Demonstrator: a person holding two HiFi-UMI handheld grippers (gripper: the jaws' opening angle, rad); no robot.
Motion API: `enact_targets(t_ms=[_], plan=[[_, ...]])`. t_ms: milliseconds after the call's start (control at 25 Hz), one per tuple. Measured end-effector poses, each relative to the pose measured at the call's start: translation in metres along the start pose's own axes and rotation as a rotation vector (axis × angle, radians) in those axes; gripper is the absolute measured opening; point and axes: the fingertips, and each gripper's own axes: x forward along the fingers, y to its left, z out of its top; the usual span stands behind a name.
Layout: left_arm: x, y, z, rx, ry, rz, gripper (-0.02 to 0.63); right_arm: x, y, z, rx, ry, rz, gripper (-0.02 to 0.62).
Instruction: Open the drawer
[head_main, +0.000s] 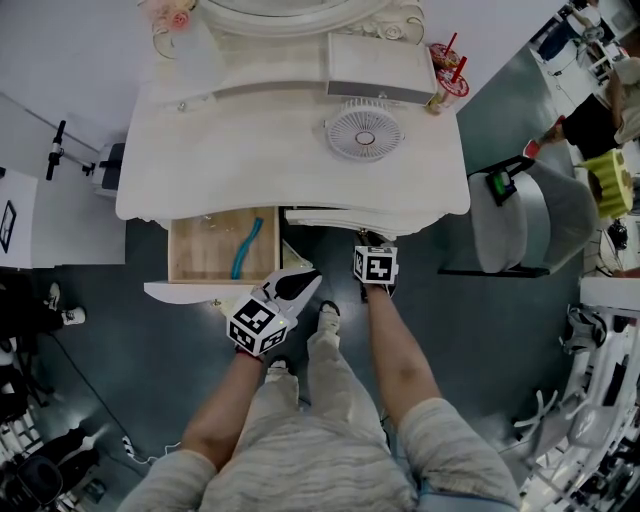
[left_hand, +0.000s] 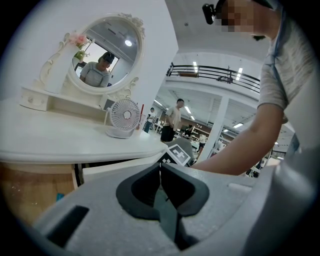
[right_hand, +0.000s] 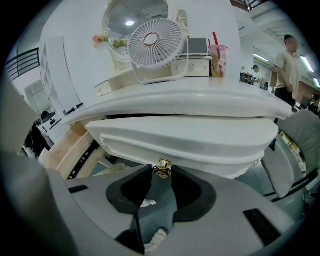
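The white dressing table (head_main: 220, 170) has a middle drawer (right_hand: 190, 137) standing a little way out under its top. The drawer's small gold knob (right_hand: 162, 168) sits between the tips of my right gripper (right_hand: 161, 170), which touch it on both sides. In the head view the right gripper (head_main: 368, 240) reaches up to the drawer's front edge (head_main: 320, 216), and the knob is hidden there. My left gripper (head_main: 306, 282) hangs lower left of it, just below the left drawer. In the left gripper view its tips (left_hand: 160, 166) meet with nothing between them.
The left drawer (head_main: 190, 250) is pulled far out, showing a wooden floor with a blue object (head_main: 246, 248) in it. A small white fan (head_main: 364, 130) and a cup with red straws (head_main: 447, 80) stand on the top. A grey chair (head_main: 525, 220) is at the right.
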Motion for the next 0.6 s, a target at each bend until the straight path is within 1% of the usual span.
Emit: enact_targets(t_ms=[600], plan=[[-0.012, -0.017, -0.001, 0.010, -0.001, 0.001, 0.015, -0.022, 0.007, -0.029, 0.005, 0.019, -0.005, 0.121]])
